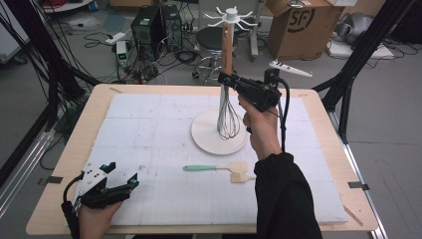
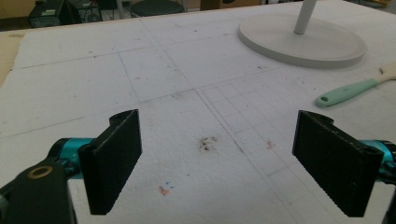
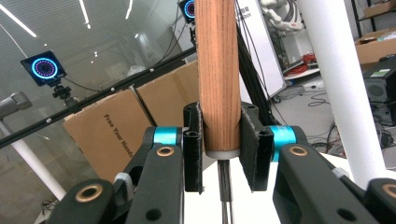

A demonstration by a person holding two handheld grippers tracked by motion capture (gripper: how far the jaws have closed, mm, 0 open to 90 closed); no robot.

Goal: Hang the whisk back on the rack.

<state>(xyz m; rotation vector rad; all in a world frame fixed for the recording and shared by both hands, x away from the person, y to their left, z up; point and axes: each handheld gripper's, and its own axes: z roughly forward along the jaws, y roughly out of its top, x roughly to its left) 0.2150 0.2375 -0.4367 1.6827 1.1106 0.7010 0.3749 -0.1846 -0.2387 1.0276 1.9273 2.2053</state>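
Nearest the person, the left gripper [image 1: 122,183] rested at the table's [image 1: 64,164] front left corner, its jaws spread wide over bare white foam board [image 2: 154,74] with nothing between them. Farther in, a green-handled brush [image 1: 219,169] lay flat just in front of the round base of the white hook stand [image 1: 211,134]. Beyond it the right gripper [image 3: 222,144] was clamped on the whisk's wooden handle [image 3: 217,74], holding the whisk [image 1: 228,117] upright with its wires seemingly just above the base, close beside the stand's pole.
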